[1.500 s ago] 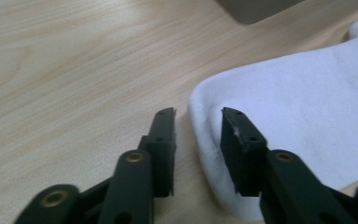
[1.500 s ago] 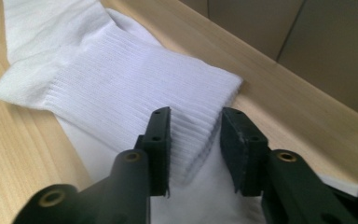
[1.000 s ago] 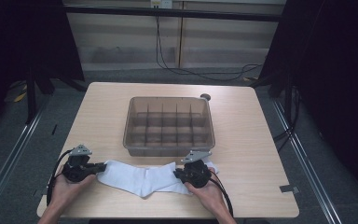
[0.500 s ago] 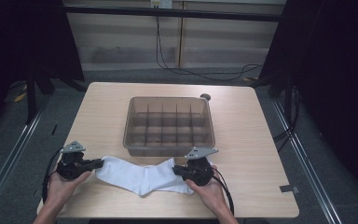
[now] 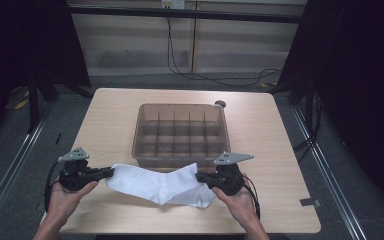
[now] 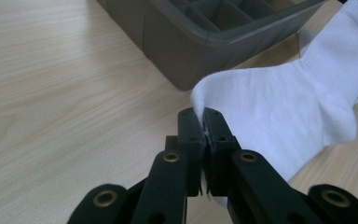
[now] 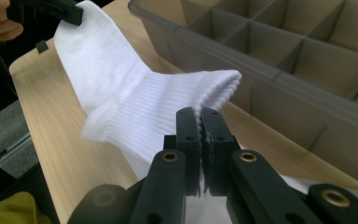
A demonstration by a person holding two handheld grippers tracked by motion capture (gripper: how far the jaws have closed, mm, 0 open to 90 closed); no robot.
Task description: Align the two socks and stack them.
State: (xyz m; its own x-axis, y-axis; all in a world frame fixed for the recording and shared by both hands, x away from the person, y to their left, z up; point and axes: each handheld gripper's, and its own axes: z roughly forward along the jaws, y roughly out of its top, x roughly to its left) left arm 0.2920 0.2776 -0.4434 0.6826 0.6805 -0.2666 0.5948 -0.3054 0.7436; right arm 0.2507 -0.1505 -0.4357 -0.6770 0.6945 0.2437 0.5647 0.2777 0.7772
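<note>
Holding now: two tongs pinch one white sock [image 5: 156, 183] and keep it stretched out between them.
Left tongs: the left gripper [image 5: 109, 172] is squeezed tight on one end of the sock [image 6: 279, 107]. A bit of white cloth sticks up between its black jaws.
Right tongs: the right gripper [image 5: 200, 176] is squeezed tight too. It bites the ribbed cuff end of the sock [image 7: 135, 112].
Where the sock is: at the near side of the wooden table [image 5: 280, 150], just in front of the grey divider box [image 5: 181, 131]. Its ends are lifted a little. Its middle sags low, and I cannot tell if it touches the wood.
Box: it has lots of small square cells [image 7: 279, 56]. The ones I can see look bare.
Step in hand: I think the sock is being picked up and pulled flat, ready to be folded or rolled small.
Next move: bring one end over to meet the other, so the sock gets short enough for one cell.
Take care: keep both pinches tight while the hands [image 5: 240, 200] move. If one end slips, the sock will flop down. Keep it clear of the box rim [image 6: 223, 39], so it does not catch.
</note>
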